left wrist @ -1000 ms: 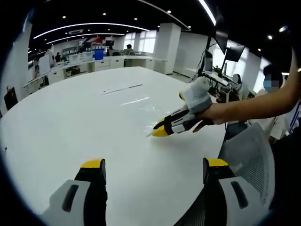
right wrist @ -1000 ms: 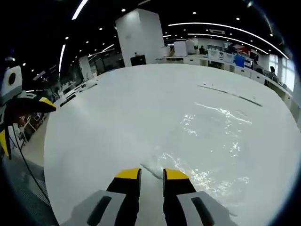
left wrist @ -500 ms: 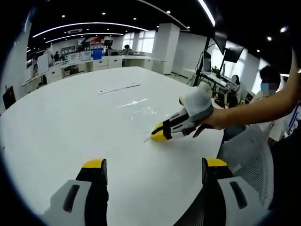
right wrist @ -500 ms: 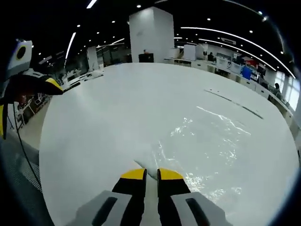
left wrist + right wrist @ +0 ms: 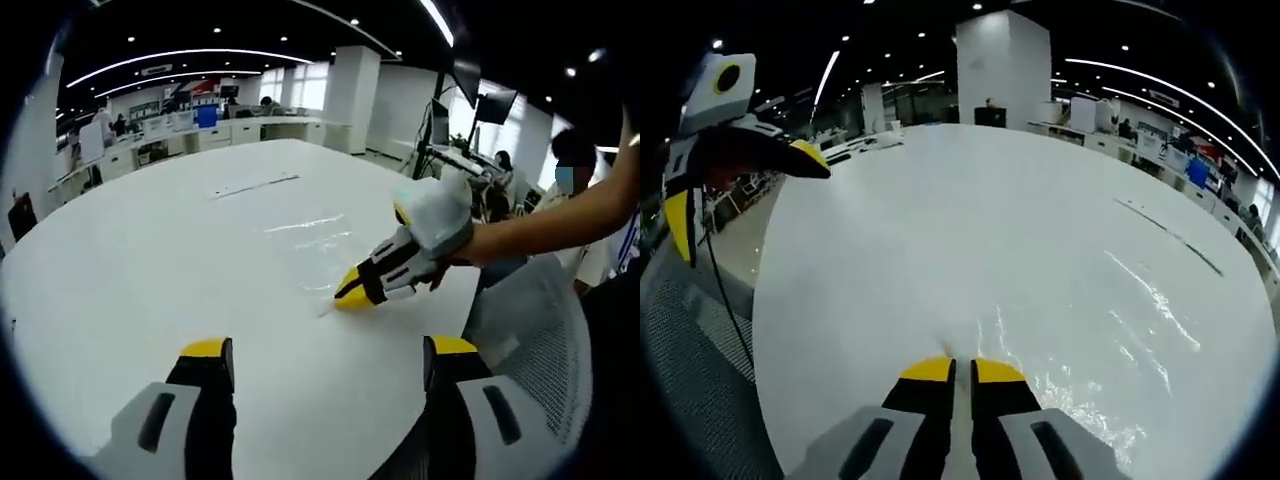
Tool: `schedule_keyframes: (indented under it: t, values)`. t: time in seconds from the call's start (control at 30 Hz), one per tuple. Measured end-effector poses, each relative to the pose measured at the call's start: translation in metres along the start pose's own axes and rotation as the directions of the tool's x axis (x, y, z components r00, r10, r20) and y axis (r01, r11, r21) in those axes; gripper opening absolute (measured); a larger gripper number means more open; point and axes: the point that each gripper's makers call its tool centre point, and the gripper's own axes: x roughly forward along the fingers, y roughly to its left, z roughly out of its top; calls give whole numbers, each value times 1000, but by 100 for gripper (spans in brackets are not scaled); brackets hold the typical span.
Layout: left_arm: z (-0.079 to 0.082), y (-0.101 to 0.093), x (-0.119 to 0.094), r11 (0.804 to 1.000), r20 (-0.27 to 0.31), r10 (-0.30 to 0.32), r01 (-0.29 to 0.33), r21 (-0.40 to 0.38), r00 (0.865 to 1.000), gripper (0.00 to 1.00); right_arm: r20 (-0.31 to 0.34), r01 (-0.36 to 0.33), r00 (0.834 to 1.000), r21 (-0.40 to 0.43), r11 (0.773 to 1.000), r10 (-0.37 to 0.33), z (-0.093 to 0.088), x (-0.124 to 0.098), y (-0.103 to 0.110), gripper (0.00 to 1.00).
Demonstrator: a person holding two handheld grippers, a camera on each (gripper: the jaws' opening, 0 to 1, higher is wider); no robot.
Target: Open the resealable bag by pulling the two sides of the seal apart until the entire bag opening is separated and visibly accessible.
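A clear resealable bag (image 5: 312, 238) lies flat on the white table (image 5: 140, 240), glinting under the lights. My right gripper (image 5: 353, 290) enters the left gripper view from the right, held by a hand, its yellow tips pressed together on the bag's near edge. In the right gripper view those same jaws (image 5: 963, 371) are nearly closed on a thin lip of the bag (image 5: 1110, 360). My left gripper (image 5: 328, 348) hovers open over the table's near edge, apart from the bag. It also shows at the upper left of the right gripper view (image 5: 743, 192), jaws spread.
A long thin strip (image 5: 255, 185) lies on the far side of the table. A grey mesh chair (image 5: 540, 330) stands at the table's edge. A person (image 5: 600, 215) stands behind it. Desks and monitors fill the office beyond.
The right gripper's jaws have closed from a small gap to almost touching on the bag's edge. It has shifted slightly toward the table's edge, dragging the bag. The left gripper stays open.
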Motion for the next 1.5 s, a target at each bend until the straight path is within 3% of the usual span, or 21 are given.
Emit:
schedule_keyframes:
  t: [0.33, 0.47, 0.73, 0.97, 1.17, 1.27, 1.5]
  values:
    - [-5, -9, 1, 998, -24, -12, 13, 56, 1000, 71, 20, -43, 999, 12, 999, 42, 4, -13, 18, 1]
    - [-3, -7, 1, 995, -17, 14, -13, 102, 1000, 64, 16, -67, 998, 10, 998, 67, 3, -20, 27, 1]
    - [-7, -16, 1, 976, -46, 5, 5, 216, 999, 58, 14, -126, 992, -20, 992, 126, 3, -33, 49, 1]
    - [-21, -30, 5, 964, -87, -24, 46, 263, 996, 56, 22, -162, 987, -4, 987, 162, 3, -39, 64, 1]
    - [-22, -37, 9, 957, -86, -21, 45, 286, 996, 44, 26, -188, 982, -14, 982, 189, 1, -43, 81, 1]
    - [-25, -41, 9, 954, -97, -22, 49, 295, 995, 44, 18, -204, 979, -21, 979, 204, -2, -45, 89, 1]
    - [-39, -53, 8, 930, -141, -30, 79, 360, 990, 40, 12, -246, 969, -34, 969, 246, -5, -52, 107, 1]
